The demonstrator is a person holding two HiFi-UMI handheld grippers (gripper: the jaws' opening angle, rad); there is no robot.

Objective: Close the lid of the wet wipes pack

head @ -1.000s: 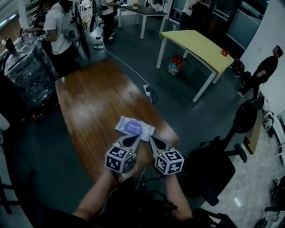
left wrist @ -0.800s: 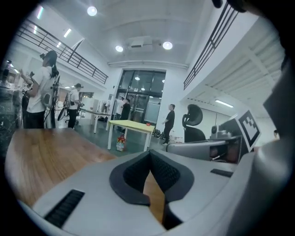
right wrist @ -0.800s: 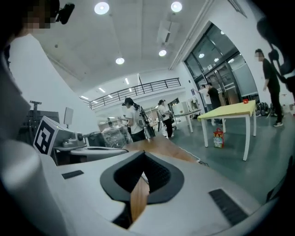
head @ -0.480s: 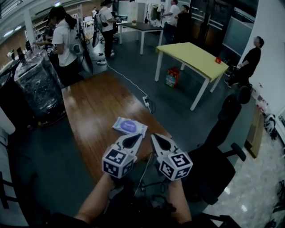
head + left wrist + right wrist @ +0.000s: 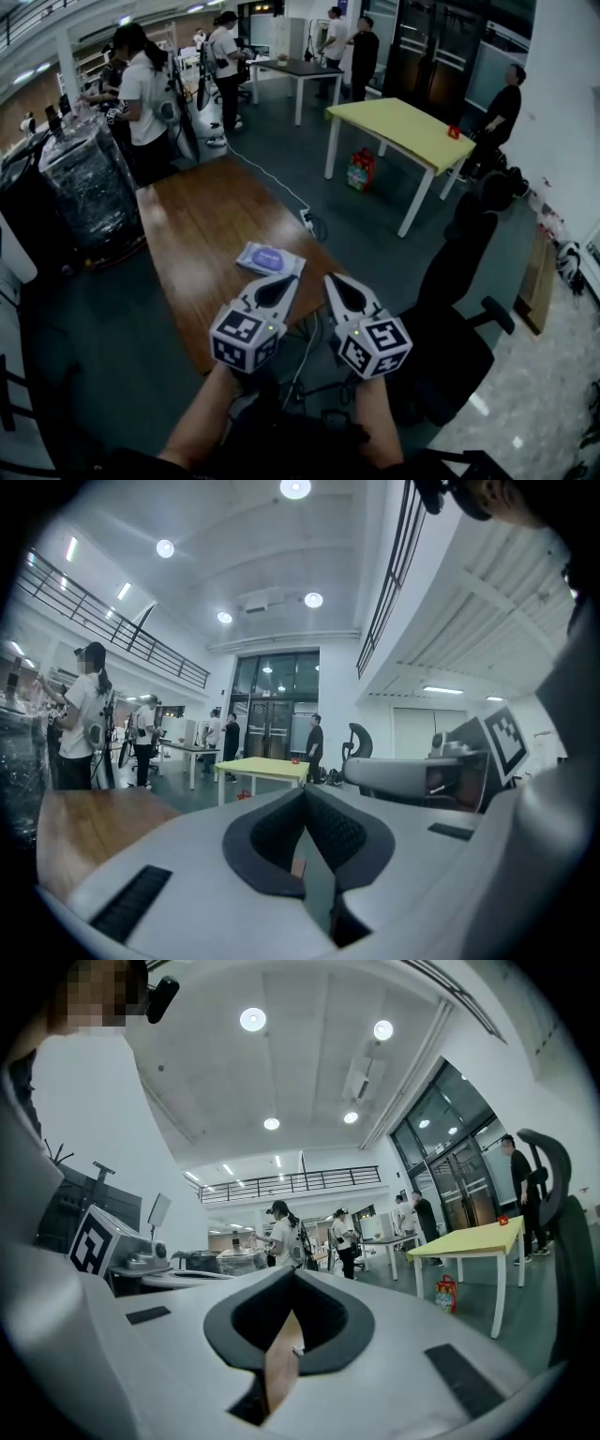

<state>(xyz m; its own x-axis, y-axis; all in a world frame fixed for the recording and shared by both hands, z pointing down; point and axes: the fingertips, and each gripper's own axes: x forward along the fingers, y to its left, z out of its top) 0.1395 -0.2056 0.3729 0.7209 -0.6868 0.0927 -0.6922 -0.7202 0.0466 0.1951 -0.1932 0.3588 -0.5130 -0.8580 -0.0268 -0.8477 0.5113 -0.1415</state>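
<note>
step: left gripper [image 5: 283, 282], right gripper [image 5: 333, 280] hovering near wet wipes pack [image 5: 289, 265] (lid [image 5: 267, 255] looking flat) | jaws pinching together, empty | next — pressing lid

The left gripper [image 5: 289, 280] and right gripper [image 5: 331, 279] are pale grey with black jaw pads, each patterned at its rear with black-and-white square markers [image 5: 246, 337]. Just ahead of their tips lies the wet wipes pack [image 5: 270, 260], white with a purple oval on top, on a brown wood-grain table [image 5: 202, 225]. Far ahead and to the right, a yellow-green table [image 5: 403, 127] bears a small red object [image 5: 454, 132]. The floor [image 5: 375, 234] is dark blue-grey.
</note>
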